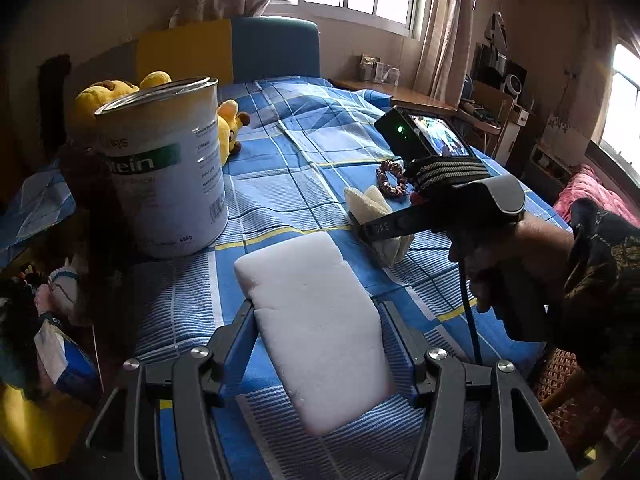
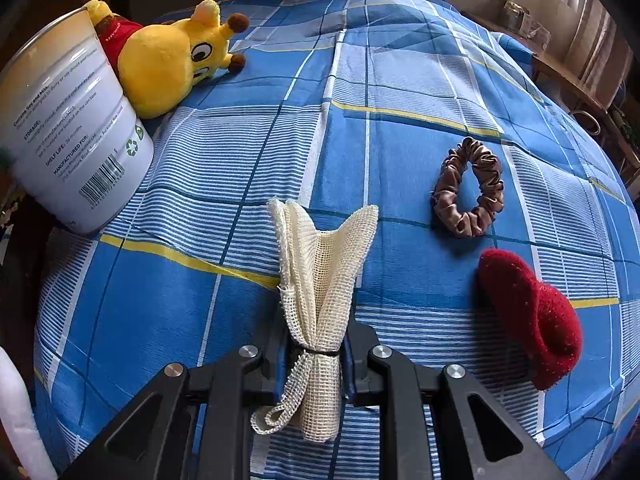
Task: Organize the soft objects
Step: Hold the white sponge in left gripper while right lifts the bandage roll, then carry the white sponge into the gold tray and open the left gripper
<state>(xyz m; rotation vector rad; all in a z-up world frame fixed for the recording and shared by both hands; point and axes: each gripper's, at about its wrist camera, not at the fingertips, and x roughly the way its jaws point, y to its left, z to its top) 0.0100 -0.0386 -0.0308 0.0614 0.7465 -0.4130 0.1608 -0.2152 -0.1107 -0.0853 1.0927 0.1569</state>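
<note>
My left gripper (image 1: 318,344) is shut on a white foam block (image 1: 316,328) and holds it over the blue checked bedsheet (image 1: 280,184). My right gripper (image 2: 314,354) is shut on a cream mesh cloth bundle (image 2: 320,280) tied with a black band; it also shows in the left wrist view (image 1: 376,204). A white open tin can (image 1: 168,168) stands at the left, also in the right wrist view (image 2: 72,132). A yellow plush toy (image 2: 172,60) lies beside it. A brown scrunchie (image 2: 468,188) and a red felt hat (image 2: 532,320) lie on the sheet to the right.
A blue and yellow headboard (image 1: 224,48) stands behind the bed. A wooden desk with clutter (image 1: 420,92) and shelves are at the far right under the windows. A pink blanket (image 1: 588,192) lies at the right. Toys and a box (image 1: 52,320) sit at the left bed edge.
</note>
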